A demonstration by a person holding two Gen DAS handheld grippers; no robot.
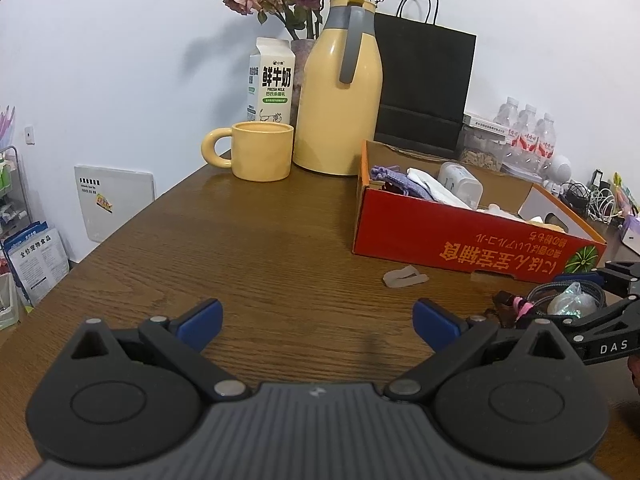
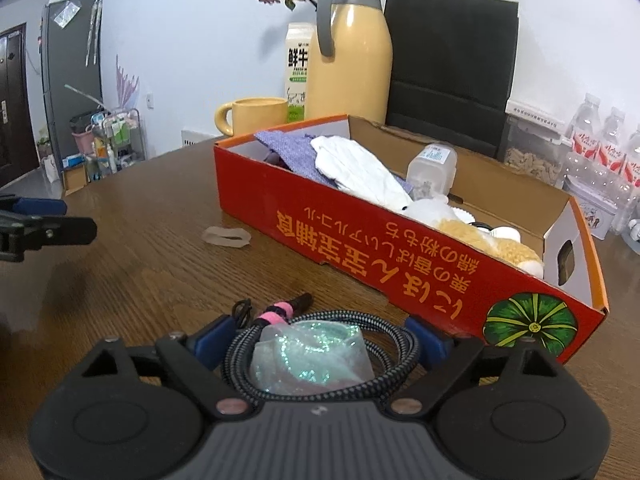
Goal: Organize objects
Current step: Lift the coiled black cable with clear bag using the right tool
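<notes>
Left wrist view: the left gripper (image 1: 318, 322) hovers over bare table (image 1: 248, 248) with its blue pads spread wide and nothing between them, released and apparently waiting its turn. At about one o'clock from it lies a small clear plastic ring (image 1: 405, 276), just beside the red box (image 1: 472, 240), likely a leftover to collect. At three o'clock the right gripper (image 1: 576, 300) reaches around a coiled cable (image 1: 538, 294).

Right wrist view: the right gripper (image 2: 320, 340) stands wide with the coiled cable (image 2: 320, 356) and a glittery plastic packet (image 2: 308, 356) between its pads. Whether the pads press on the coil I cannot tell; it rests on the table. The red box (image 2: 380, 240) sits at one o'clock, already holding cloths, a white glove (image 2: 356, 168) and a small bottle (image 2: 434, 166), so it looks like the collecting place. The plastic ring (image 2: 226, 236) lies at eleven o'clock, near the box's front wall.
</notes>
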